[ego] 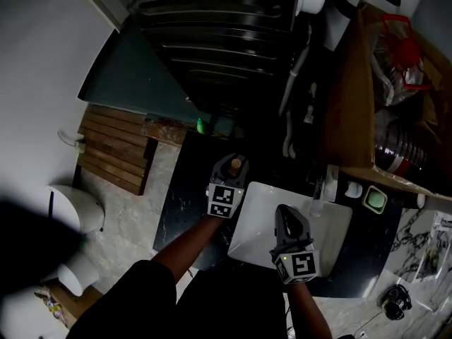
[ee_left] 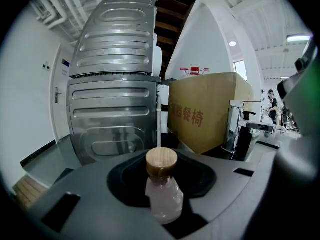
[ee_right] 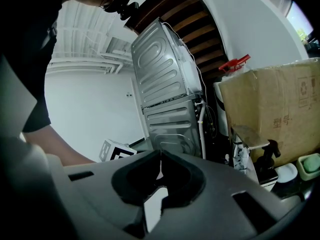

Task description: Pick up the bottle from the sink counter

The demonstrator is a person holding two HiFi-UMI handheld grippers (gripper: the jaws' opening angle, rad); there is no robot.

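A small clear bottle (ee_left: 164,199) with a round wooden stopper (ee_left: 161,161) stands upright between the jaws of my left gripper (ee_left: 162,179), which is shut on its body. The bottle's base is hidden behind the jaws. In the head view the left gripper (ego: 235,167) is over the dark sink counter (ego: 185,189), just left of the white sink (ego: 256,226), with the stopper (ego: 236,164) showing at its tip. My right gripper (ego: 287,216) hovers over the sink. Its jaws (ee_right: 161,159) are shut with nothing between them.
A ribbed metal appliance (ego: 212,34) stands behind the counter. A large cardboard box (ego: 353,90) sits at the right, with a faucet (ego: 321,189) and a green soap dish (ego: 375,200) below it. Wooden boards (ego: 113,147) lie on the floor at the left.
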